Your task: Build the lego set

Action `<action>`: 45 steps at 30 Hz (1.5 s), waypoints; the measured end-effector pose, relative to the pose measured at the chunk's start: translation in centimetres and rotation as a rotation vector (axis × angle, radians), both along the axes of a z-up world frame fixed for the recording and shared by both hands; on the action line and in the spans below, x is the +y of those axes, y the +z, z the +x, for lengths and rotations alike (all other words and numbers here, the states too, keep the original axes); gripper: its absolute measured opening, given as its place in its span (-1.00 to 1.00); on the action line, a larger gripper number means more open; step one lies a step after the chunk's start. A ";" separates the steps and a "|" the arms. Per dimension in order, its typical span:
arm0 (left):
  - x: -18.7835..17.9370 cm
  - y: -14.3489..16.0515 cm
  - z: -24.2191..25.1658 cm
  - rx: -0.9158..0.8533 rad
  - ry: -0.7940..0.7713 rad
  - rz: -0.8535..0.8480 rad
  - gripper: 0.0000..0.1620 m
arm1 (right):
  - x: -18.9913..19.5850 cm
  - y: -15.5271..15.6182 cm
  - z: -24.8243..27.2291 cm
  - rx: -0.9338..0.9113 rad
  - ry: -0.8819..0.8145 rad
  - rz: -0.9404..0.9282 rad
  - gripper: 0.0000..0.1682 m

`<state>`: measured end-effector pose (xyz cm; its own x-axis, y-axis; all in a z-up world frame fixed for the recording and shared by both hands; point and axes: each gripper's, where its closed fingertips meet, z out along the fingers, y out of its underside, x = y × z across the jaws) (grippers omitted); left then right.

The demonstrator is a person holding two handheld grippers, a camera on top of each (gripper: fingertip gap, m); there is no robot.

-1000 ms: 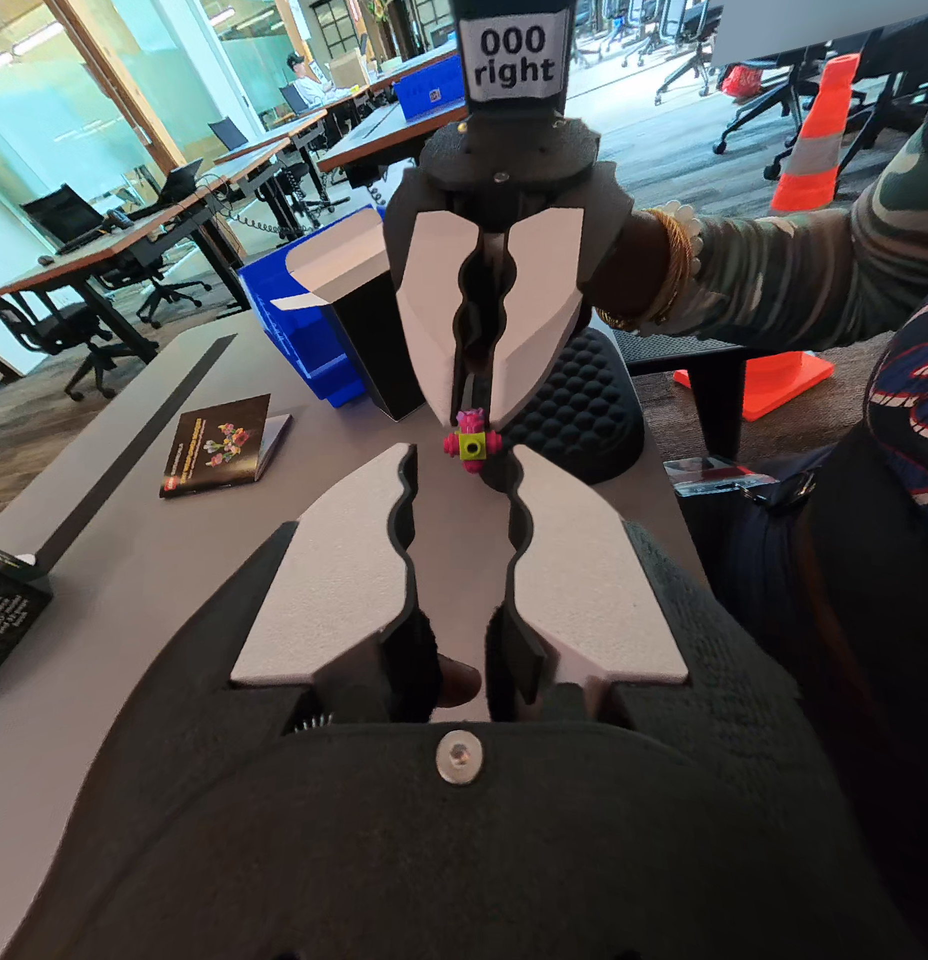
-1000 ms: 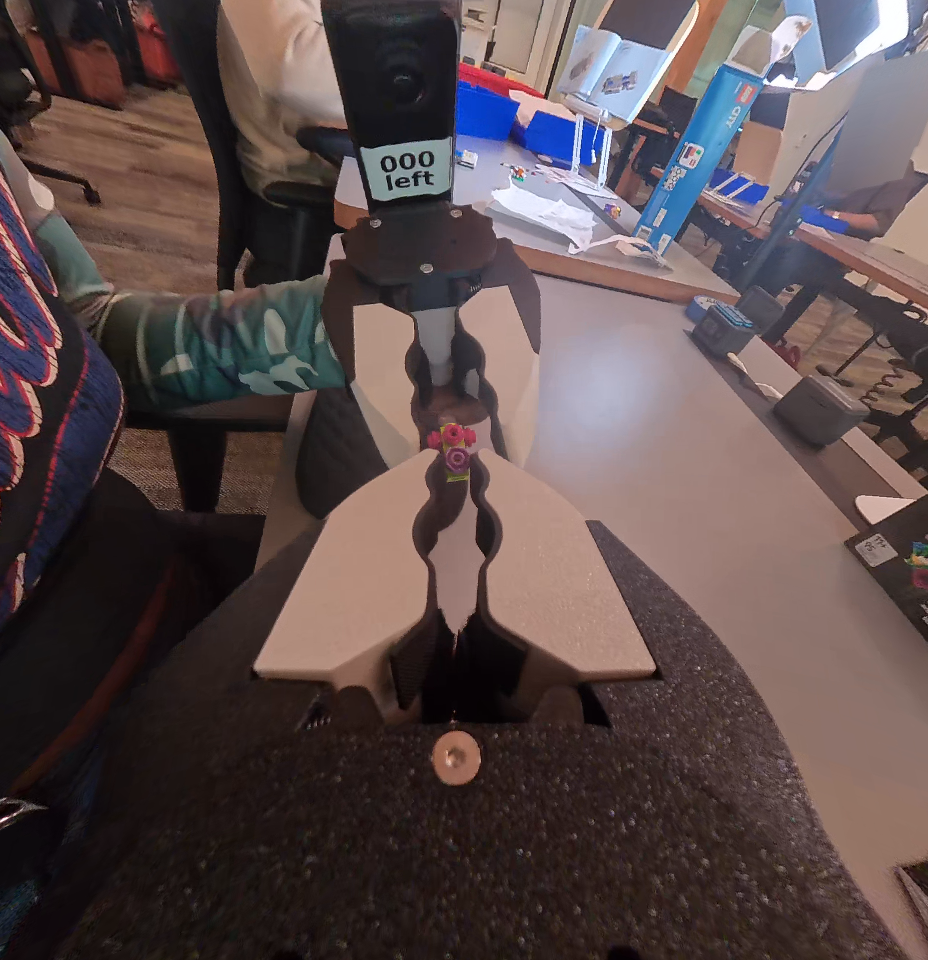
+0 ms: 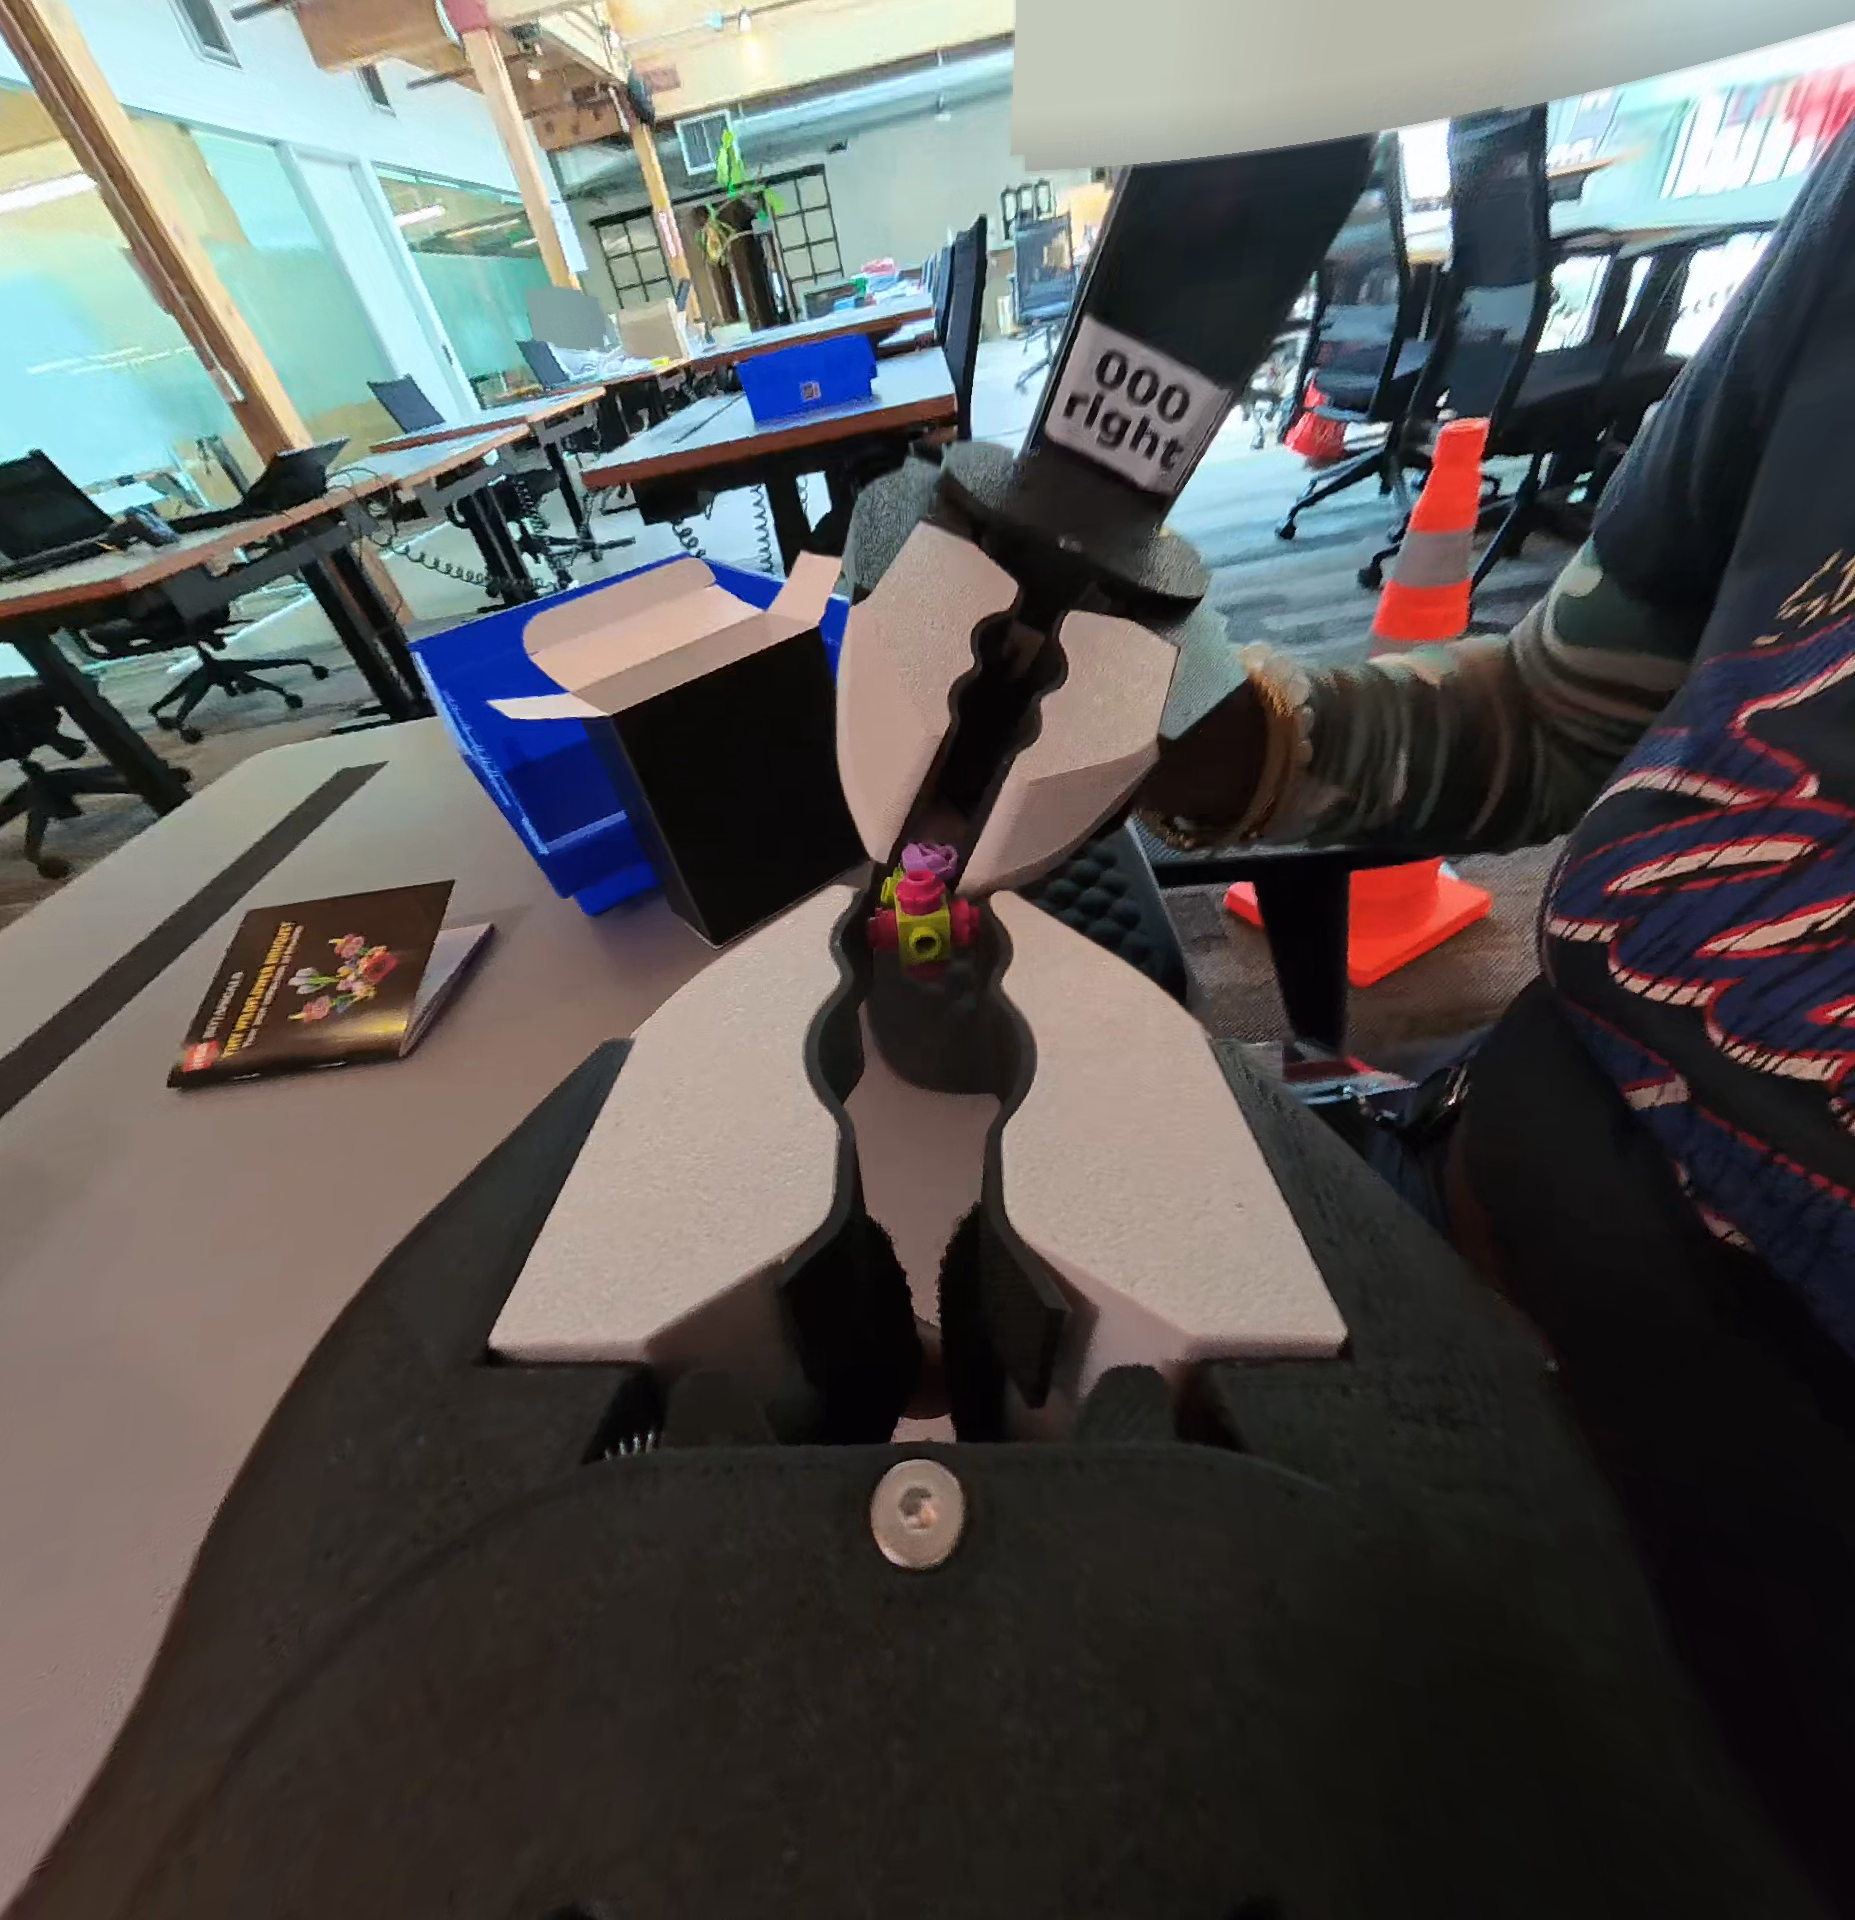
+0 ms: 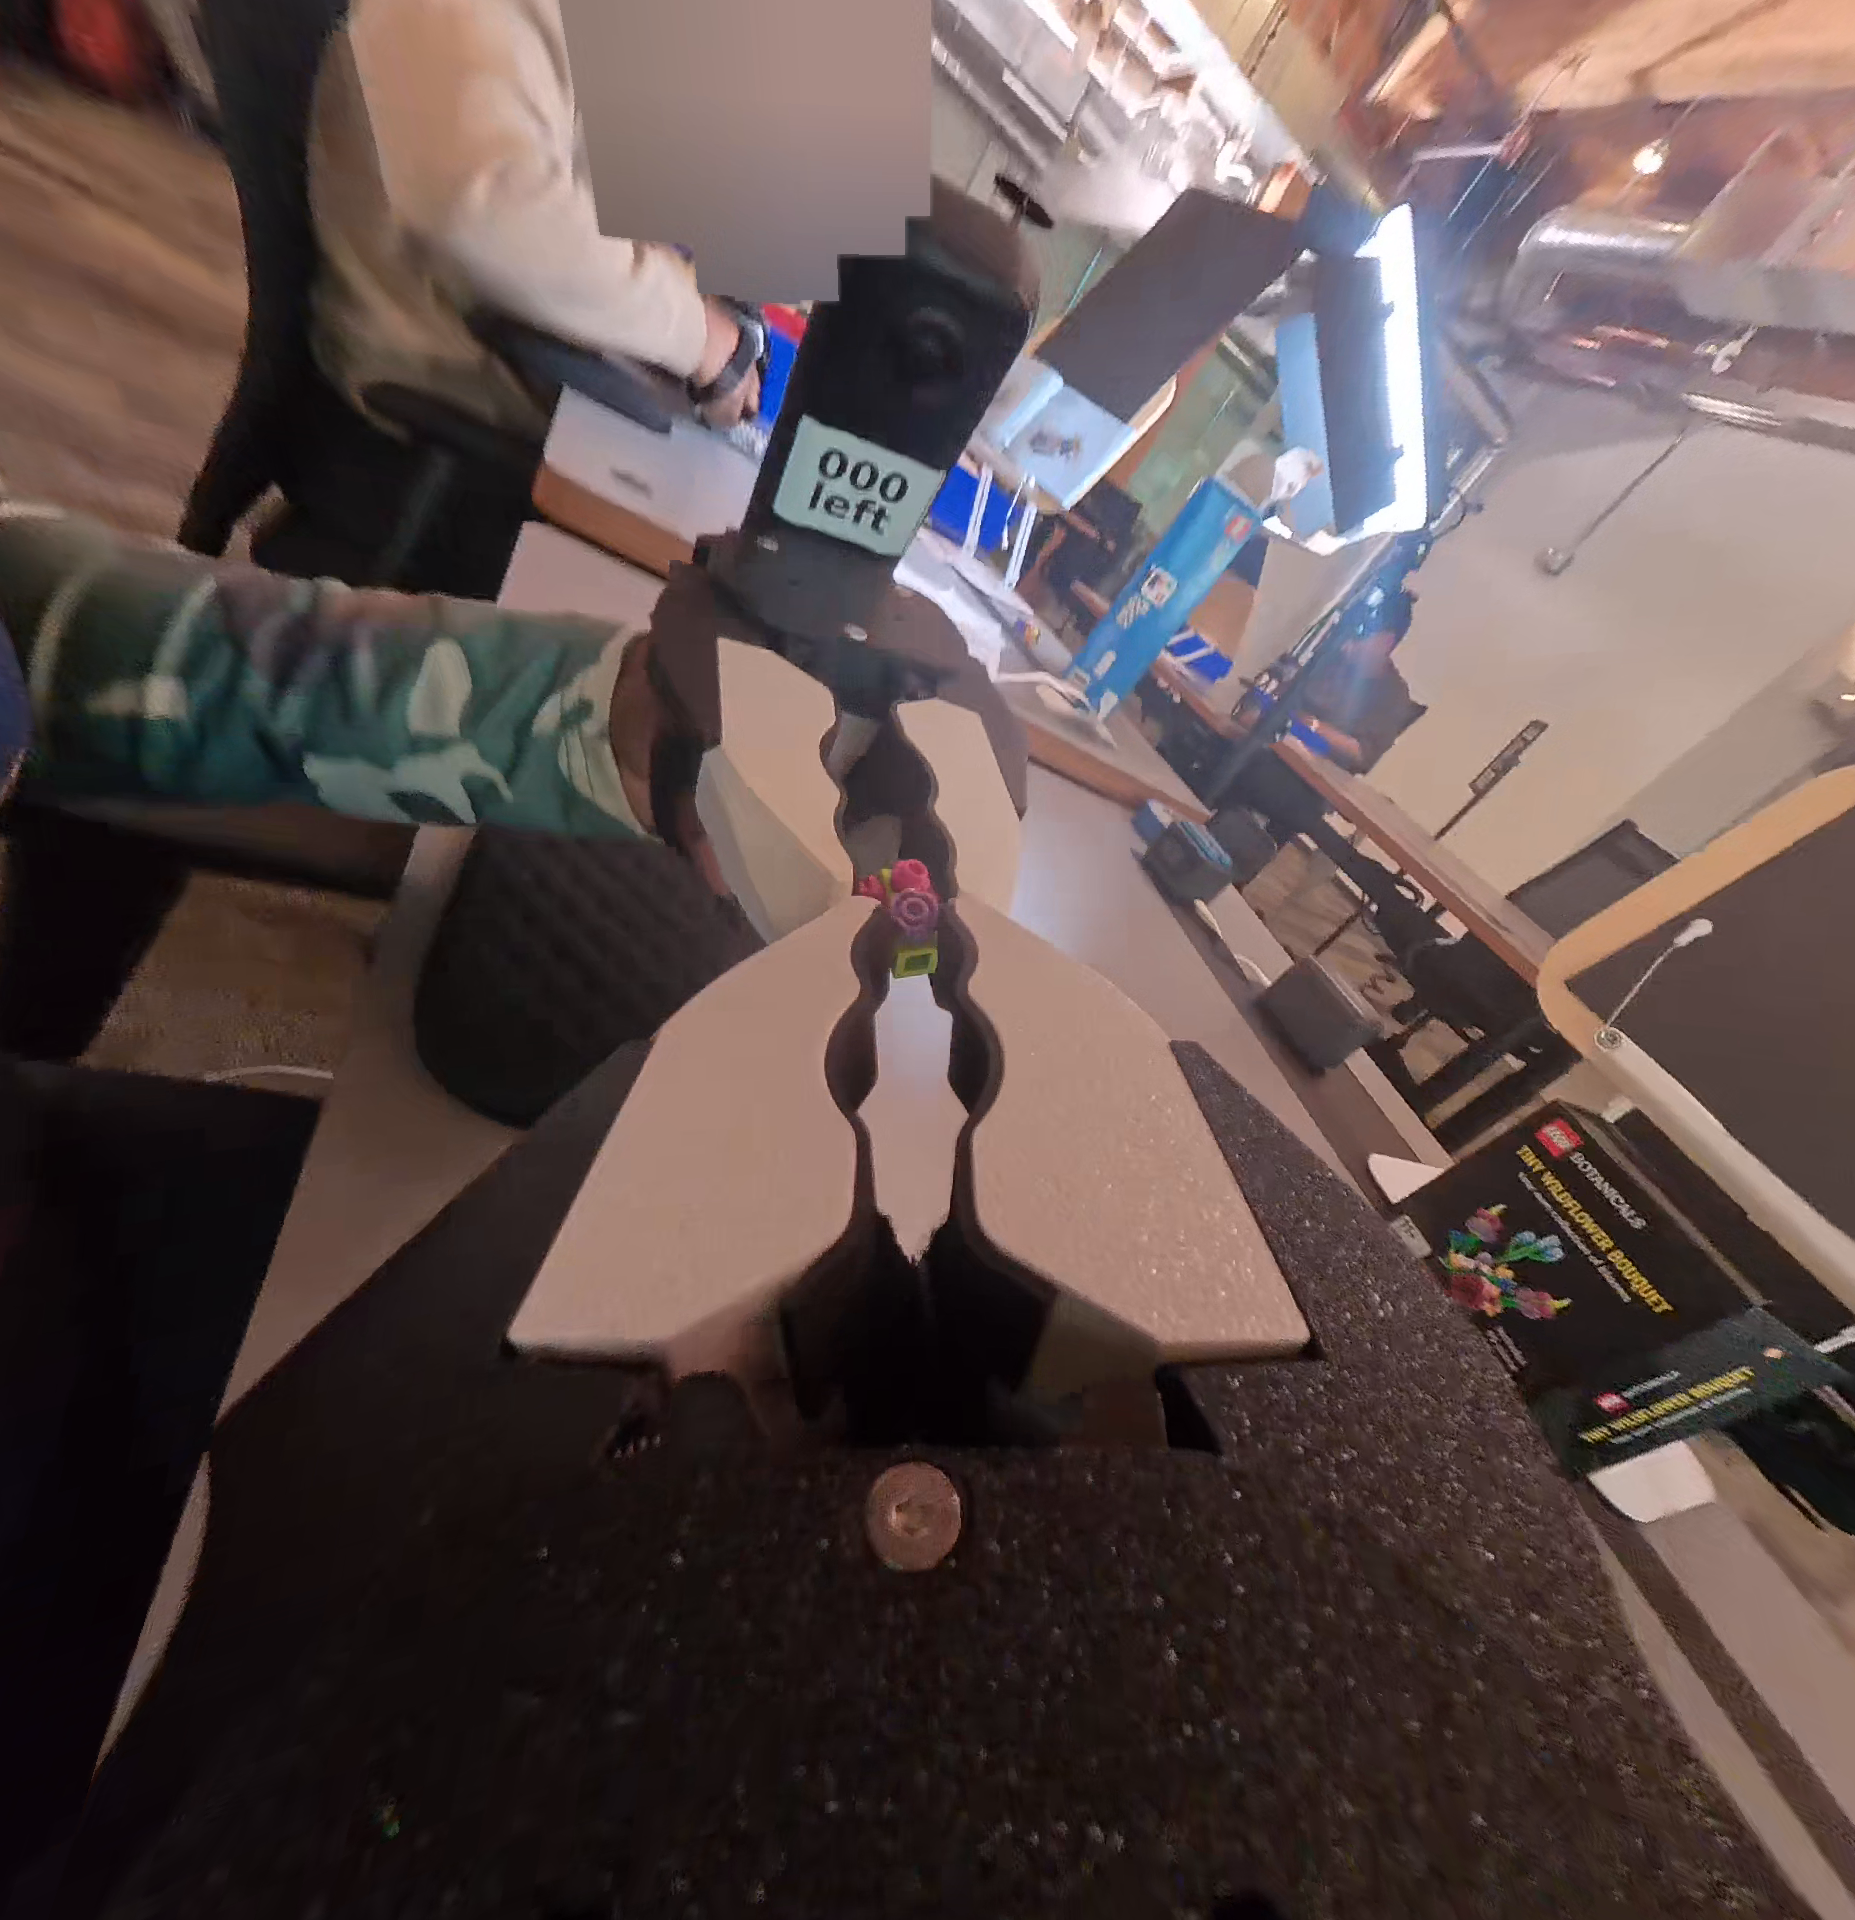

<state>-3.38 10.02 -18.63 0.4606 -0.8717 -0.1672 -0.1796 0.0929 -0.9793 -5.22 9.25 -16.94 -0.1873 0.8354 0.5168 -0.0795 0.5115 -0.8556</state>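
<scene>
A small lego flower piece (image 3: 923,927), a lime cube with magenta flowers on its sides and a purple flower, hangs in the air above the grey table (image 3: 175,1247). My left gripper (image 3: 925,920) has its fingertips closed in on the cube's magenta sides. My right gripper (image 3: 928,873) comes down from above, tilted, and pinches the purple end. In the right wrist view the piece (image 4: 910,914) sits between my right gripper's (image 4: 907,920) tips, with the left gripper (image 4: 897,873) facing it from beyond.
An instruction booklet (image 3: 320,982) lies on the table at left. An open black box (image 3: 736,769) and a blue bin (image 3: 518,748) stand behind it. A black bumpy cushion (image 4: 559,966) is at the table edge. The lego set box (image 4: 1557,1268) lies at right. Less than 4 cm separates the two grippers' tips.
My left gripper has narrowed from wide open and moved up onto the piece. Both grippers have lifted and tilted; the right gripper still holds the piece.
</scene>
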 end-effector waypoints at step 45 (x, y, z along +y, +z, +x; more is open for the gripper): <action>3.0 1.2 -2.6 -0.242 0.184 0.038 -0.77 | 20.1 -1.8 17.2 -0.201 -1.296 -0.327 -0.82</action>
